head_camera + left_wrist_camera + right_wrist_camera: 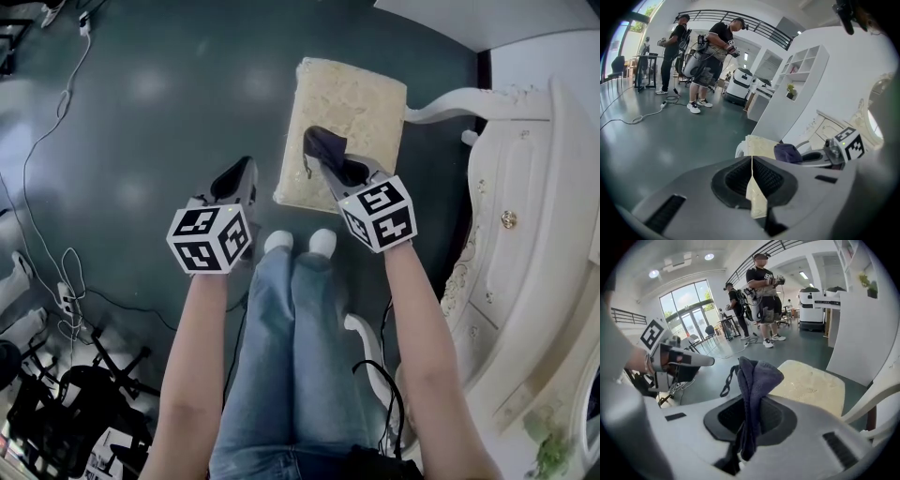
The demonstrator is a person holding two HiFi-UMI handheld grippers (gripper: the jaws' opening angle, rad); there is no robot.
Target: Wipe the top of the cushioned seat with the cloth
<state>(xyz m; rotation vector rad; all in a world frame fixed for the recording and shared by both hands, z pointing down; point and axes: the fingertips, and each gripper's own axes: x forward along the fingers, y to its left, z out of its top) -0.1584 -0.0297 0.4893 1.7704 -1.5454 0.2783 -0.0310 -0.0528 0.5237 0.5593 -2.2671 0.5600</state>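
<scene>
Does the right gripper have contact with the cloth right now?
Touching. In the right gripper view, the right gripper is shut on the dark cloth, which bunches up above its jaws.

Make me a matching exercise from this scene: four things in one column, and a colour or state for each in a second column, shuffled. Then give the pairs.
Things:
1. cloth
2. cushion
3. left gripper
4. floor

Colour or state:
A. cream
B. shut, nothing between the jaws
C. clamped in the right gripper
D. dark green-grey

Pairs: 1-C, 2-A, 3-B, 4-D
</scene>
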